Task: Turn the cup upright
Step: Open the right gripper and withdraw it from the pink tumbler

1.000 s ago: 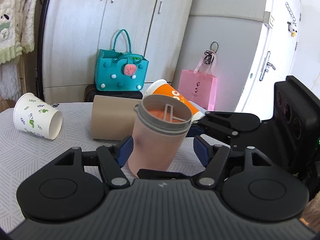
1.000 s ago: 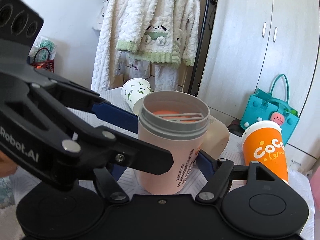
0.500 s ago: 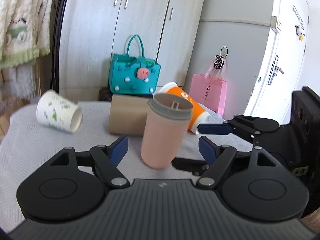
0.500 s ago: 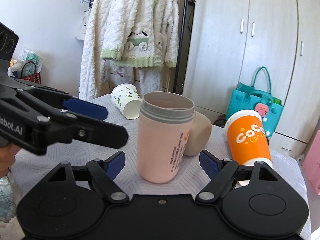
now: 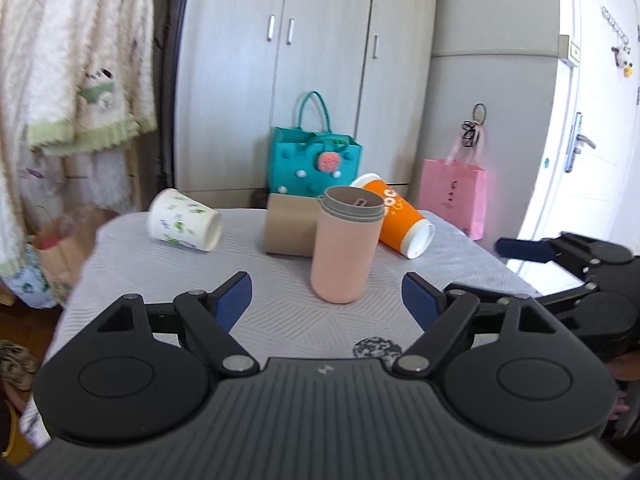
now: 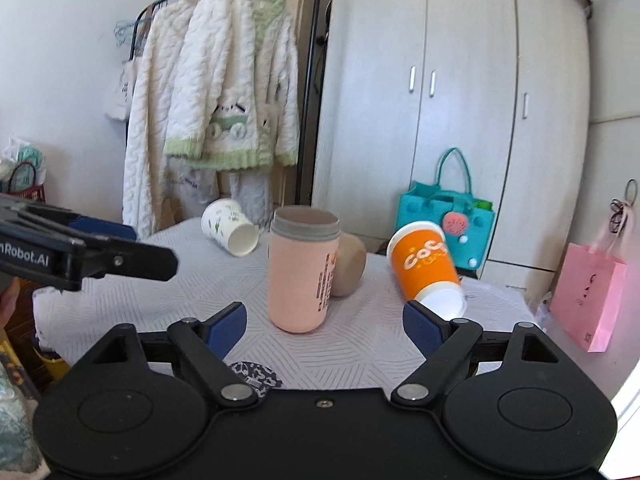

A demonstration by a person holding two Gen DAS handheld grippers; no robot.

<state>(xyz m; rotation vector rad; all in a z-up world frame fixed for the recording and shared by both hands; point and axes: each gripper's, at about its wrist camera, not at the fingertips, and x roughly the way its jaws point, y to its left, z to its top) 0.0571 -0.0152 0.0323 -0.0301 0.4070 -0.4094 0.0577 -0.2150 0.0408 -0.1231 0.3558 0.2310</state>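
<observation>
A pink cup with a grey rim [image 5: 343, 246] stands upright on the white table [image 5: 160, 280]; it also shows in the right wrist view [image 6: 302, 276]. My left gripper [image 5: 326, 300] is open and empty, a short way in front of the cup. My right gripper [image 6: 324, 326] is open and empty, also in front of it. The right gripper shows at the right edge of the left wrist view [image 5: 568, 256], and the left gripper at the left edge of the right wrist view [image 6: 92, 252].
On the table lie a white leaf-print paper cup [image 5: 184, 220] on its side, a tan cup [image 5: 288, 226] on its side and an orange cup [image 5: 396, 216] on its side. A round dark coaster [image 5: 376, 348] lies near the front edge. A teal bag [image 5: 314, 164] and a pink bag [image 5: 454, 198] stand behind.
Both grippers have opened and pulled back from the pink cup, which now stands upright and free on the table.
</observation>
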